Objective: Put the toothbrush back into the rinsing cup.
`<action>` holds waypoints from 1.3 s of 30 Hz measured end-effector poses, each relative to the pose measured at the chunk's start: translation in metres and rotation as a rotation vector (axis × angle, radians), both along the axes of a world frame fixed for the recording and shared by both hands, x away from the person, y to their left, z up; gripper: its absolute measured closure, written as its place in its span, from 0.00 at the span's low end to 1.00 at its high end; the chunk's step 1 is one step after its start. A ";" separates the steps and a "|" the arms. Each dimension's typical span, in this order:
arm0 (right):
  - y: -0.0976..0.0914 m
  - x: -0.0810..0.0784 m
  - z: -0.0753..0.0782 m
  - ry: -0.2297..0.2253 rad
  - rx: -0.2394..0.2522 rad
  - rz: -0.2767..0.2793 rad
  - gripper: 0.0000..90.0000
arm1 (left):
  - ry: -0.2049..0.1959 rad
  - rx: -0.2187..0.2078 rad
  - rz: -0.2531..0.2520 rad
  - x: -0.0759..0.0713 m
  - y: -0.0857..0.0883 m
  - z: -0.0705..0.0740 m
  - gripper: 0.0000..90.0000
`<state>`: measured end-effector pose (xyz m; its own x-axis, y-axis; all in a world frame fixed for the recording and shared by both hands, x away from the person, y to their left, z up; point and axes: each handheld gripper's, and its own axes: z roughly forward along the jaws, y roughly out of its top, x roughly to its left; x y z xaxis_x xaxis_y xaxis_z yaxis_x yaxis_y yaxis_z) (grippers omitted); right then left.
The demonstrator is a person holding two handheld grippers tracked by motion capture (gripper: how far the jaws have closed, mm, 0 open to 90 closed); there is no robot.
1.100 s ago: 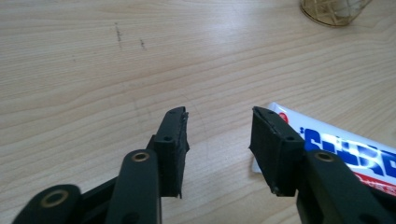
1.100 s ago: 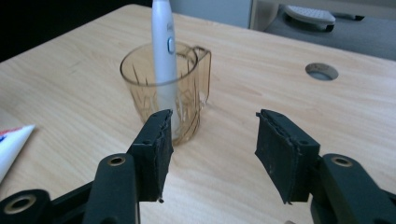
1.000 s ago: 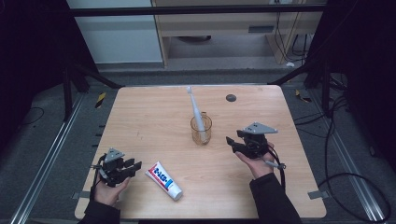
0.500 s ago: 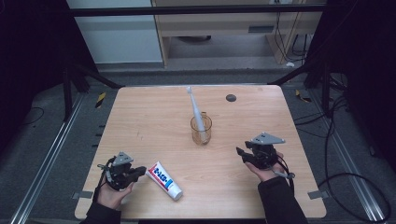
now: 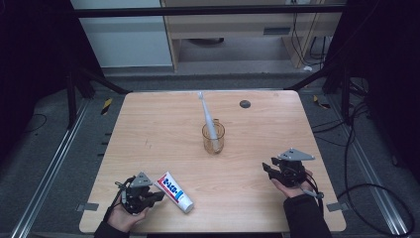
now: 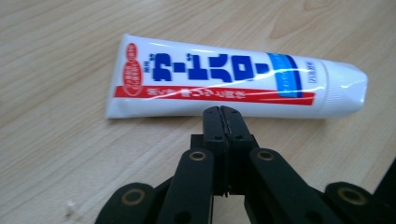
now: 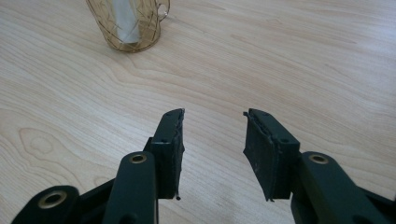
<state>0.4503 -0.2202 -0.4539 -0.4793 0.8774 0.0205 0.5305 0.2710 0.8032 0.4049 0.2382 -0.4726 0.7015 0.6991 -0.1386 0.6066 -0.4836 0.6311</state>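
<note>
A: Pale wood grain is seen across the whole table (image 5: 148, 129), with dark floor, rails and cables around it. Near the front left edge a toothpaste tube (image 5: 174, 191) is laid flat, just beside the left gripper (image 5: 156, 197).

B: How are the jaws of that gripper set?

A: Pressed together with nothing between them; in the left gripper view their tips are stopped just short of the toothpaste tube (image 6: 233, 84), and contact cannot be confirmed. They have just been closing.

B: So what could go wrong?

A: If the tube is meant to be picked up, shut jaws would only nudge it, and a smooth tube could probably be slid or rolled toward the table edge. The jaws would need to be spread first.

B: And the right gripper (image 5: 268, 168)?

A: Spread apart over bare wood, holding nothing, though its jaws have just been closing a little. A careless sweep could tip the glass mug (image 5: 213, 138) with the toothbrush (image 5: 207, 114) standing in it.

B: The tube's look?

A: White, glossy, with blue lettering, a red band and a white cap.
</note>
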 end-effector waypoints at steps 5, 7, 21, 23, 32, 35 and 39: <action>0.001 0.000 -0.002 0.005 -0.003 -0.002 0.62 | 0.017 0.017 -0.060 -0.005 -0.011 -0.003 1.00; 0.001 0.000 -0.002 0.004 -0.006 -0.004 0.61 | 0.023 0.019 -0.084 -0.007 -0.016 -0.004 1.00; -0.008 -0.002 -0.005 0.005 -0.017 -0.022 0.60 | 0.024 -0.002 -0.130 -0.010 -0.031 -0.005 1.00; -0.010 -0.002 -0.005 0.006 -0.016 -0.029 0.60 | 0.024 -0.004 -0.131 -0.010 -0.033 -0.006 1.00; -0.011 -0.001 -0.008 0.018 -0.018 -0.037 0.60 | -0.002 -0.010 -0.135 -0.008 -0.043 -0.006 1.00; -0.012 0.000 -0.008 0.018 -0.019 -0.036 0.60 | -0.010 -0.014 -0.137 -0.007 -0.048 -0.005 1.00; -0.013 0.000 -0.009 0.023 -0.018 -0.042 0.60 | -0.023 -0.008 -0.149 -0.006 -0.055 -0.005 1.00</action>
<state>0.4507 -0.2331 -0.4625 -0.4420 0.8969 0.0153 0.5597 0.2624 0.7861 0.3990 0.1829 -0.4779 0.8006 0.5856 -0.1268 0.5137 -0.5620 0.6482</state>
